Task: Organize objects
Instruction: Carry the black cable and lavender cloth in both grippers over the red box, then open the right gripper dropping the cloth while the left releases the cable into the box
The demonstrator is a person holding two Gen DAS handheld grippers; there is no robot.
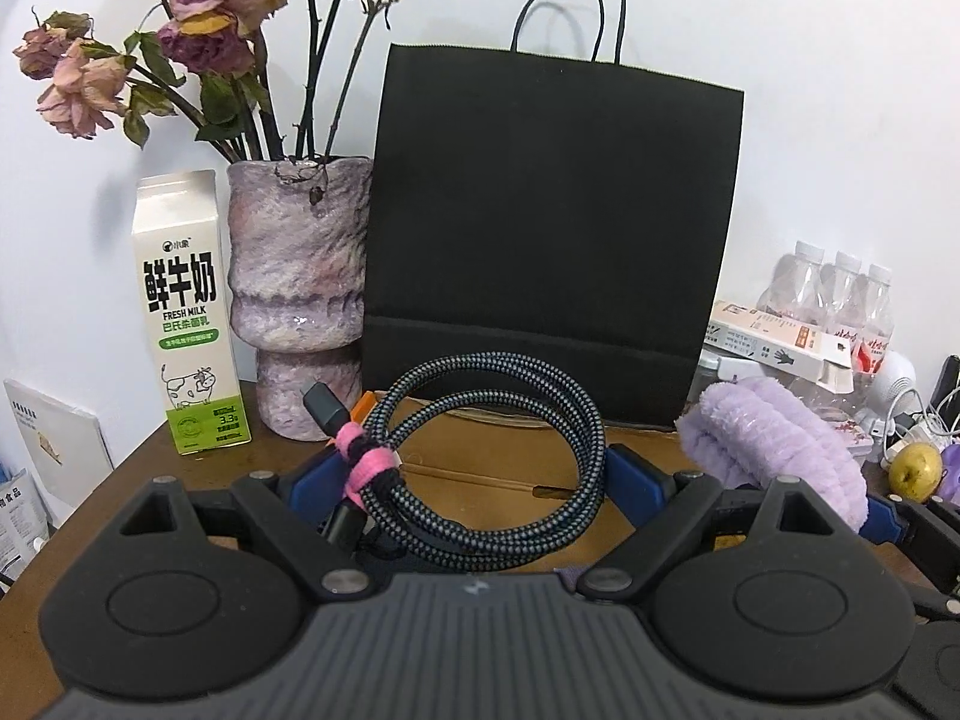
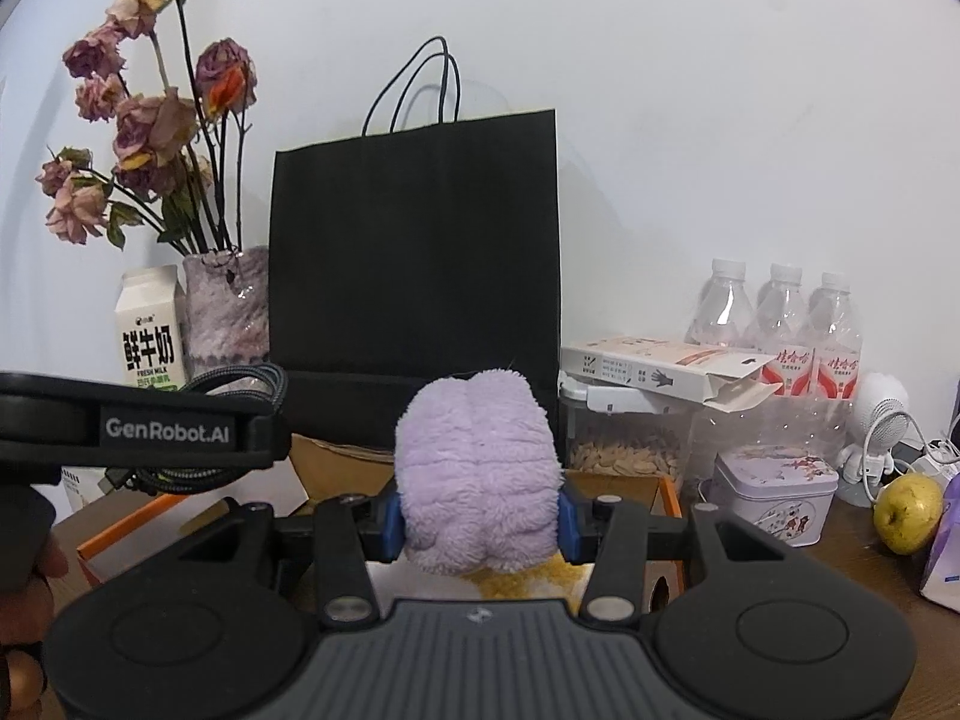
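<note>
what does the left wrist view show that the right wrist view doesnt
Only the left wrist view: the coiled cable full on between the left tongs, its pink strap, and the whole milk carton.

Only the right wrist view: the seed jar, the floral tin, and the right tongs shut on the purple plush.

Both: black bag, vase, bottles, yellow fruit.

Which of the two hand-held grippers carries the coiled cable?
The left hand-held gripper: the braided cable coil sits between its widely spread jaws. The right hand-held gripper squeezes a fluffy purple cloth.
</note>
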